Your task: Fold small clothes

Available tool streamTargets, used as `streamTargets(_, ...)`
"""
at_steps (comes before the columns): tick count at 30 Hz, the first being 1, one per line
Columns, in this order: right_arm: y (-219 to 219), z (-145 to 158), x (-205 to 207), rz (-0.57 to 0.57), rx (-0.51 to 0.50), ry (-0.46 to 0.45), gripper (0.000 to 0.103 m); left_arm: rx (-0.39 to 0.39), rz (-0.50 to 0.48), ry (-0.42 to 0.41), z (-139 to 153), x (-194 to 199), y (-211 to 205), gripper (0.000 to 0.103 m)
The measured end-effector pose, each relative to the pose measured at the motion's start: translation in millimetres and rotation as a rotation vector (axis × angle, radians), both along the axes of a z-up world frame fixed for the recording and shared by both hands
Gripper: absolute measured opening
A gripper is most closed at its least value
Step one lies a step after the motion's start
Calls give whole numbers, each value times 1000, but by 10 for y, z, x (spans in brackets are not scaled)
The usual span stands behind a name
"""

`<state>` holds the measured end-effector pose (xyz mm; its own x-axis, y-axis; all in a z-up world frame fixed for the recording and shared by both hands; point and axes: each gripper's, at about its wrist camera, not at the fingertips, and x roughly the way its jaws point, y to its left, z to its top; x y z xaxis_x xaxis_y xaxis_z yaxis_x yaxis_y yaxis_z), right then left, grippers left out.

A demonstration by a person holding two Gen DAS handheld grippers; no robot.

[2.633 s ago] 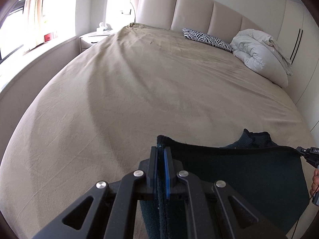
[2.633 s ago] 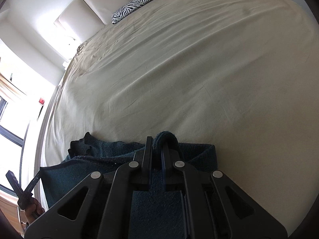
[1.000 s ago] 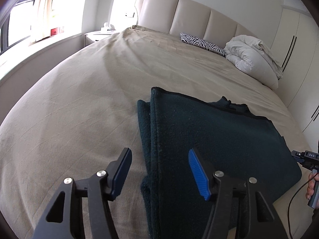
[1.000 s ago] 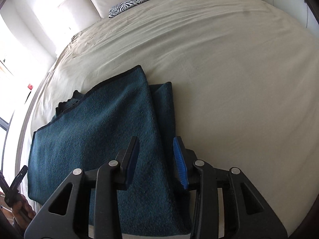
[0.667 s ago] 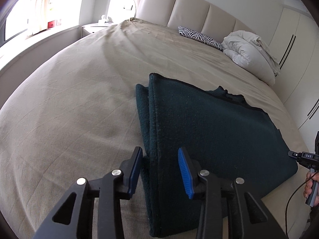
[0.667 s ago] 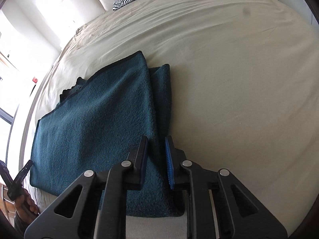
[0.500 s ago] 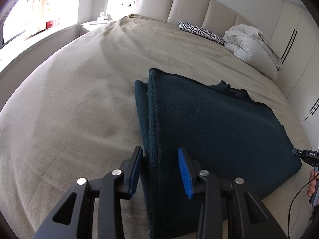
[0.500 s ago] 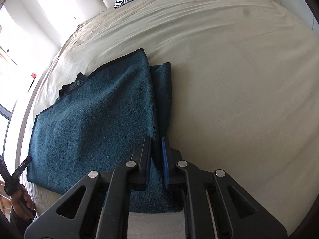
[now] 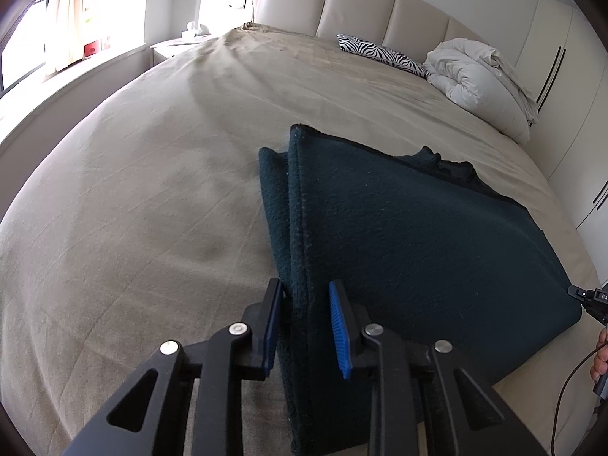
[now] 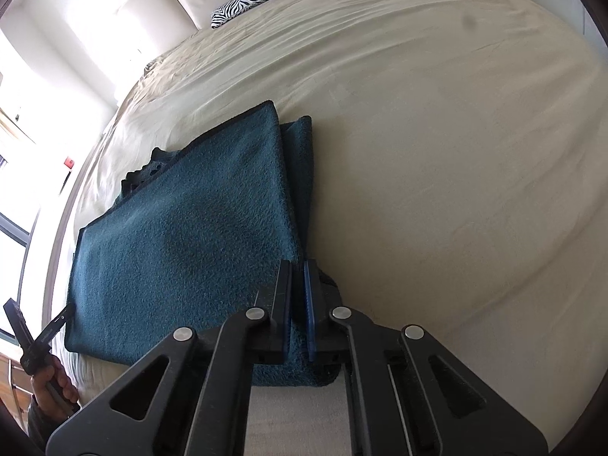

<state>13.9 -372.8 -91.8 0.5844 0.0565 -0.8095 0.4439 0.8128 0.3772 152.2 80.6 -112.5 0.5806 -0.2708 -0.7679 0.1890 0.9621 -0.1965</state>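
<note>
A dark teal fleece cloth (image 9: 399,228) lies folded flat on the beige bed (image 9: 152,190), a lower layer sticking out along each side edge. My left gripper (image 9: 304,285) straddles the cloth's near left edge. Its jaws are closing with the fold between them, and a gap still shows beside the right blue pad (image 9: 338,330). In the right wrist view, the same cloth (image 10: 190,235) has its near right edge pinched in my right gripper (image 10: 297,266), which is shut on it.
A zebra pillow (image 9: 380,53) and a white bundled duvet (image 9: 482,79) lie by the padded headboard. A nightstand (image 9: 178,45) stands by the window at the left, and wardrobe doors (image 9: 570,95) at the right. A hand (image 10: 53,383) holds the other gripper.
The cloth, held up before, was laid down folded and both grippers opened. Since a second ago both jaws have narrowed over its near edges, and the right has shut on the right edge.
</note>
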Motion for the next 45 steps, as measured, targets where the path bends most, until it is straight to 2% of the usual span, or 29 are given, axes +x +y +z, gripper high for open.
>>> streamTargets(6, -35, -129, -14, -12, 11, 19, 5, 13, -11, 6, -16, 13, -22, 27)
streamTargets(10, 9, -136, 3, -2, -16, 23, 5, 12, -11, 6, 0, 0, -11, 27)
streamTargets(12, -18, -153, 2, -4, 5, 11, 6, 4, -2, -2, 37, -18, 1, 26)
streamTargets(14, -40, -130, -19, -8, 30, -15, 6, -4, 1, -13, 63, -36, 20, 26)
streamTargets(17, -42, -110, -34, -20, 43, -5, 7, -9, 11, -20, 87, -49, 48, 27)
streamTargets(23, 19, 46, -54, -28, 18, -35, 7, 4, 22, -36, 151, -50, 36, 34)
streamTargets(28, 57, 33, -54, -24, 8, -21, 7, 20, 0, -14, 64, -77, -14, 34)
streamTargets(30, 58, -36, -55, -24, 11, -6, 7, 43, -11, -8, 18, -98, -48, 32)
streamTargets(34, 22, -193, -65, -19, 35, 3, 7, 54, -13, -13, -8, -108, -44, 22)
streamTargets(39, 82, -208, -57, 0, -11, 13, 7, 56, -17, -9, -29, -141, -17, 17)
streamTargets(45, 81, -209, -51, -7, -10, 18, 7, 35, -20, -1, -52, -164, 37, 15)
